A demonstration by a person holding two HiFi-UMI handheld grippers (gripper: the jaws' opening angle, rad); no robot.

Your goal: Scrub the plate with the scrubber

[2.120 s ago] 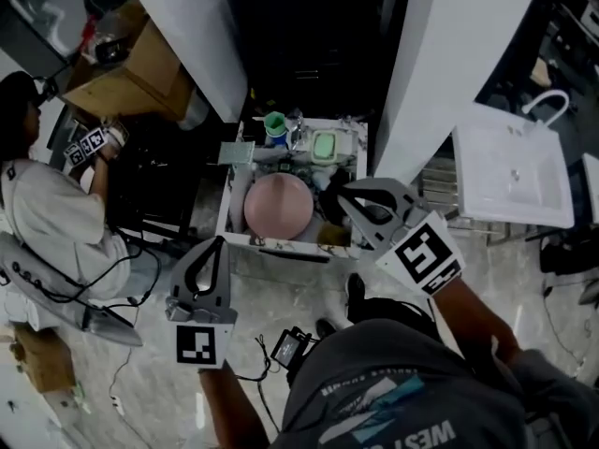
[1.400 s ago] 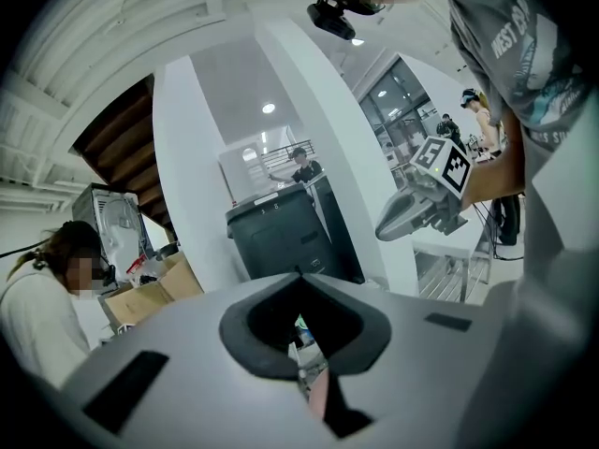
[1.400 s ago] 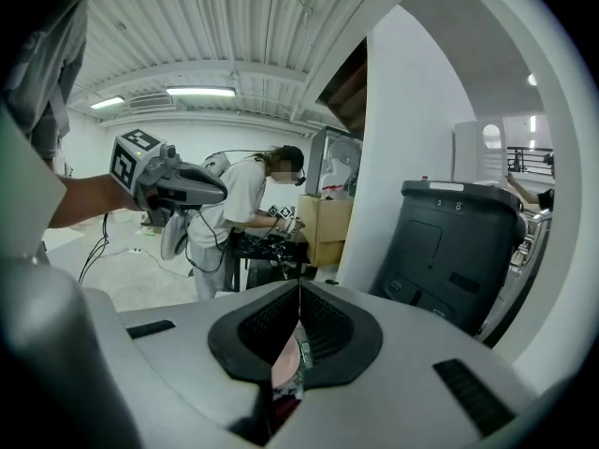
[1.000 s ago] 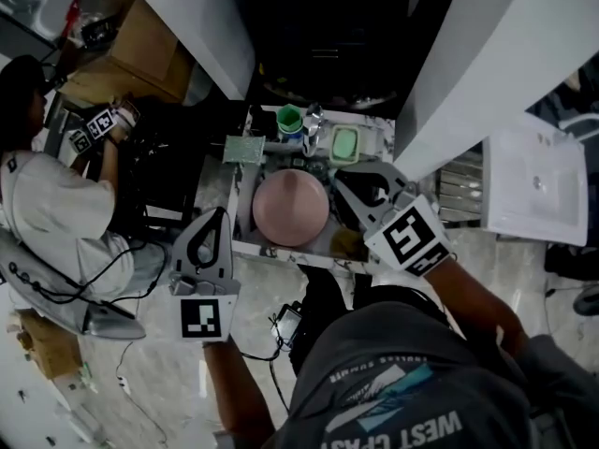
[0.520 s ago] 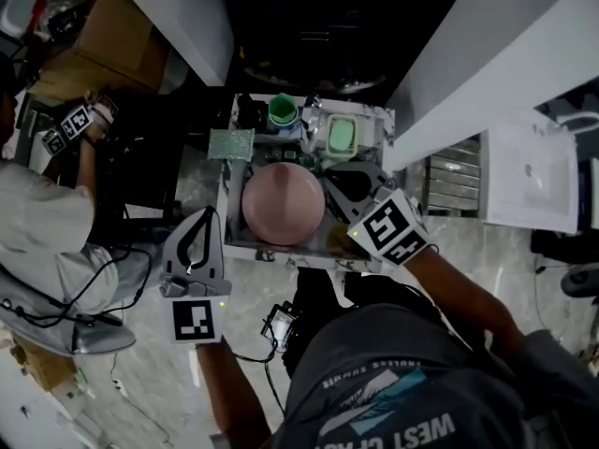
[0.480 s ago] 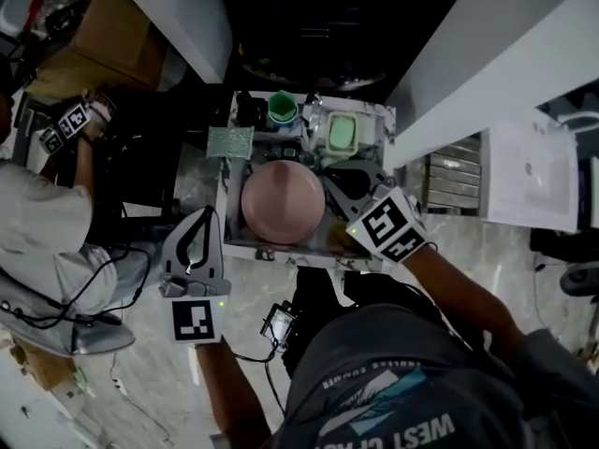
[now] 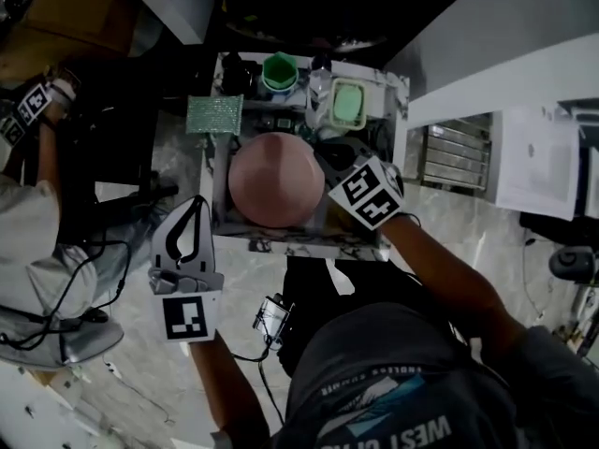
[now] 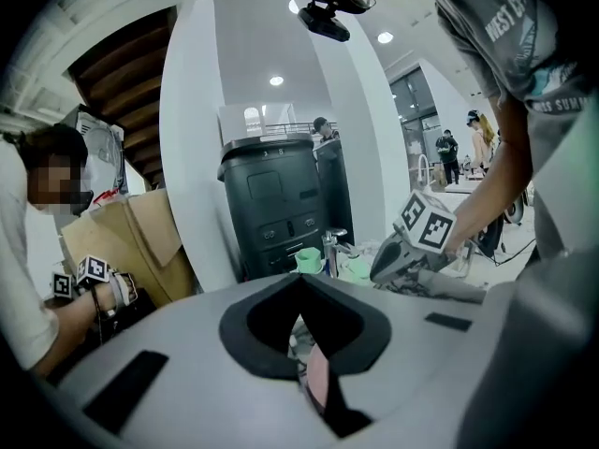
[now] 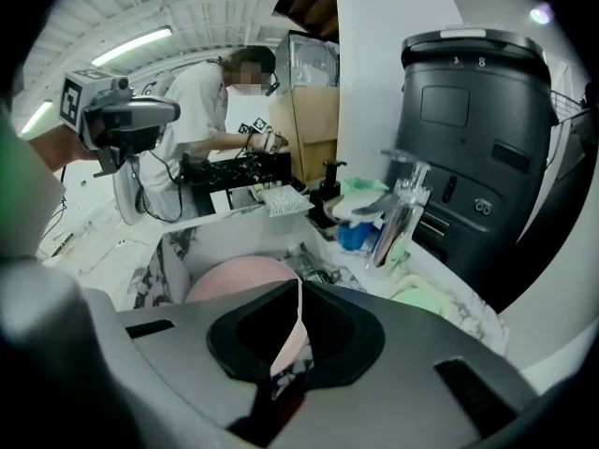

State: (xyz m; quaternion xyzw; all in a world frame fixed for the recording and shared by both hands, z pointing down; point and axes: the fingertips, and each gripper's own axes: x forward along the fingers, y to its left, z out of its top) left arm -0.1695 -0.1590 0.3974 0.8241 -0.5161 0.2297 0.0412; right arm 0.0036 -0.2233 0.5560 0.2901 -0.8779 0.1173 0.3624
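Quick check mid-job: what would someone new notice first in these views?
The big pink plate sits in the marble-patterned basin, centre of the head view. The right gripper hangs at its right edge, the left gripper off the basin's front-left corner. A glittery green scrubber lies untouched on the back-left rim.

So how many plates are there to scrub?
1: a pink plate, lying in the marbled basin in front of the person. Anything underneath it would be hidden from view.
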